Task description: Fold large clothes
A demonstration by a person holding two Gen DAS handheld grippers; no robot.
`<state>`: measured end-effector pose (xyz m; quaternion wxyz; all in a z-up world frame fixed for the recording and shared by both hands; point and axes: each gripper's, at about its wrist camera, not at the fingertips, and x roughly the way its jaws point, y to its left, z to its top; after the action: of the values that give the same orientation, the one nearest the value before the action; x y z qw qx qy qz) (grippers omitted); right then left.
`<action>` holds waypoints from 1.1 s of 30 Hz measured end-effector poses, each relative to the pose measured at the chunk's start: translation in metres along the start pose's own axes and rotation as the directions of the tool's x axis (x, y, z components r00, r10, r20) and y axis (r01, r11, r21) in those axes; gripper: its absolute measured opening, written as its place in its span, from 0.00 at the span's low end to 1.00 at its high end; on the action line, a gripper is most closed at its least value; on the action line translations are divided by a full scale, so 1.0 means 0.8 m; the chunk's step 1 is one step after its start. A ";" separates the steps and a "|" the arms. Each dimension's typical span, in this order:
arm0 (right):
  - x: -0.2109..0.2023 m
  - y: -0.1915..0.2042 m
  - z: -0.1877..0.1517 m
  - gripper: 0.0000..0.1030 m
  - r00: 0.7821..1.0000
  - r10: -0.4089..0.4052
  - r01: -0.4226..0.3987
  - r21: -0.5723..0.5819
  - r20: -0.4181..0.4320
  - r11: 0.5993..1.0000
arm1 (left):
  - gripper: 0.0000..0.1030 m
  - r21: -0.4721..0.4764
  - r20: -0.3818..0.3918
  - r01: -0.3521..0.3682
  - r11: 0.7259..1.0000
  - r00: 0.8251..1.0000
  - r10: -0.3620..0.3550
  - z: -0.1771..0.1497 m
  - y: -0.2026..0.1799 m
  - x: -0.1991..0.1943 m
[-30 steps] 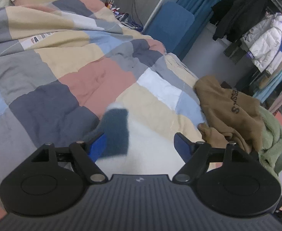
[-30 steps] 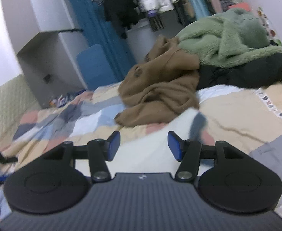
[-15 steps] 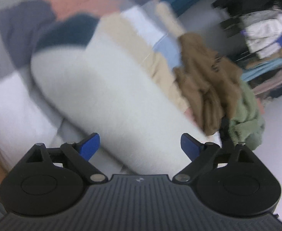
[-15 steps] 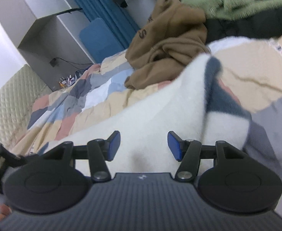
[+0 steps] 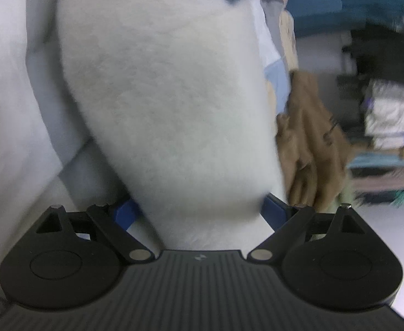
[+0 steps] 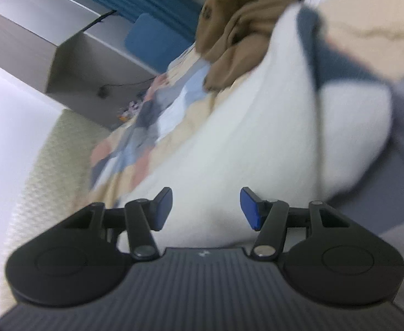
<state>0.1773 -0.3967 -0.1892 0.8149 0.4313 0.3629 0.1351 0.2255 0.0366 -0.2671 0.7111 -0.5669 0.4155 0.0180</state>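
White fleece garment (image 5: 163, 104), dark blue-grey band (image 6: 328, 55), lying bunched on patchwork bed

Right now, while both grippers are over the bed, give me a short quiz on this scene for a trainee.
1. True or false: the brown hoodie lies on the patchwork quilt, beyond the white fleece.
2. What colour is the band across the fleece? A red, B dark blue-grey, C green.
3. Is the right gripper clamped on anything?

Key: 1 true. 2 B. 3 No: its pads stand apart, and the fleece just ahead is not pinched.
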 end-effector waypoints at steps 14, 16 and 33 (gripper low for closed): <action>0.036 -0.032 -0.026 0.86 0.998 0.049 -0.035 0.264 -0.048 0.964 | 0.86 -0.068 0.090 0.057 0.996 0.995 -0.051 0.017 0.017 0.003; 0.041 -0.039 -0.025 0.86 0.998 0.052 -0.038 0.306 -0.037 0.951 | 0.82 -0.062 0.093 0.061 0.996 0.994 -0.055 0.018 0.018 0.001; 0.082 -0.059 -0.046 0.89 1.000 0.018 -0.010 0.380 -0.018 0.925 | 0.56 0.055 0.131 0.075 0.996 0.988 -0.082 0.016 0.010 -0.016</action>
<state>0.1930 -0.3675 -0.2716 0.7111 0.5822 0.3876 0.0723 0.2203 0.0557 -0.2654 0.7513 -0.5624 0.3450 0.0172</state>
